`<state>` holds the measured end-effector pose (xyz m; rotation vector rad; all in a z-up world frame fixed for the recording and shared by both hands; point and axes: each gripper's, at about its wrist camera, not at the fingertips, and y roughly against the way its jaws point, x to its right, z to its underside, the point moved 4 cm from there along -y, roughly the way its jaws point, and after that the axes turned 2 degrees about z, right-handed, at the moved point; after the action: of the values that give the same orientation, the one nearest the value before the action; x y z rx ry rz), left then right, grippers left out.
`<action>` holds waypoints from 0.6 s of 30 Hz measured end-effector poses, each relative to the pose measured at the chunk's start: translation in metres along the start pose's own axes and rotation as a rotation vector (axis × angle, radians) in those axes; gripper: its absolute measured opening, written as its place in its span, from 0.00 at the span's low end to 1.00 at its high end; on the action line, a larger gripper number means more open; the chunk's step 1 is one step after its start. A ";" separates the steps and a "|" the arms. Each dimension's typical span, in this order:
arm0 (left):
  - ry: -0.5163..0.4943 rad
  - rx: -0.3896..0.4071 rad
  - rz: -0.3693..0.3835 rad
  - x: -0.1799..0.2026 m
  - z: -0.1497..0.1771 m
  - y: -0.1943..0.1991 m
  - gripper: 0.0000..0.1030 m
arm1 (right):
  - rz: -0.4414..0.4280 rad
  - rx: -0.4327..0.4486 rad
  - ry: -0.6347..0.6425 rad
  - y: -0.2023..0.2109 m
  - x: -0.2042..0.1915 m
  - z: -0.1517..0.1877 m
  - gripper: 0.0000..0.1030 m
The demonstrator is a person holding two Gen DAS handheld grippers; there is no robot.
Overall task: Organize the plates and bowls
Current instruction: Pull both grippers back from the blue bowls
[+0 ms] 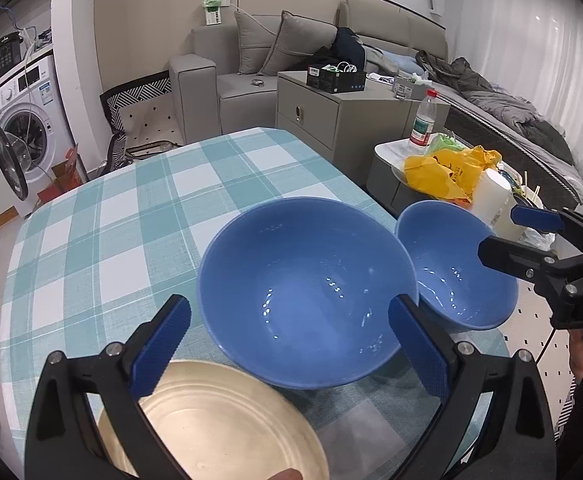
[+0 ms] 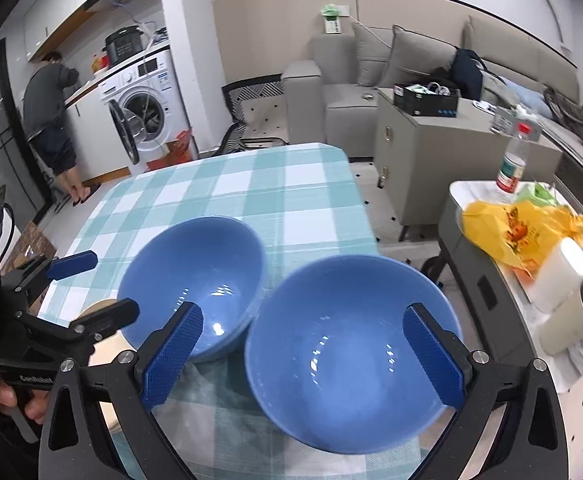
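Observation:
Two blue bowls stand upright side by side on the checked tablecloth [image 1: 131, 208]. The left bowl [image 1: 307, 296] [image 2: 195, 280] lies just ahead of my left gripper [image 1: 289, 304] [image 2: 111, 286], which is open, its pads clear of the rim. The right bowl [image 1: 459, 268] [image 2: 351, 352] sits under and between the fingers of my right gripper [image 2: 303, 312] [image 1: 499, 234], also open and not pressing on it. A beige plate [image 1: 211, 420] [image 2: 101, 306] lies flat on the near left, partly hidden under the left gripper.
The table's right edge [image 2: 365, 216] runs close to the right bowl. Beyond it a low side table [image 2: 471, 196] holds a yellow bag [image 2: 507, 228], a water bottle [image 2: 513, 160] and a white cup [image 2: 559, 272]. A person [image 2: 51, 108] stands by the washing machine [image 2: 147, 104].

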<state>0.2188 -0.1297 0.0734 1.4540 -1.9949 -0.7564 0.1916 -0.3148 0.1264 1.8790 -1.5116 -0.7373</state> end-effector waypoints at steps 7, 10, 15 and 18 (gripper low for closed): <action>0.006 -0.010 0.021 0.014 0.000 -0.006 0.97 | 0.031 -0.025 -0.015 -0.002 0.026 0.010 0.99; -0.008 -0.015 0.025 0.023 0.000 -0.009 0.97 | 0.042 -0.035 -0.031 -0.003 0.038 0.015 0.99; -0.027 -0.018 0.036 0.037 -0.002 -0.012 0.97 | 0.072 -0.063 -0.059 -0.006 0.064 0.027 0.99; -0.044 -0.022 0.034 0.045 -0.004 -0.015 0.97 | 0.078 -0.080 -0.082 -0.010 0.080 0.036 0.99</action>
<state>0.2200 -0.1770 0.0705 1.3985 -2.0327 -0.7996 0.1869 -0.3952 0.0915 1.7397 -1.5730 -0.8349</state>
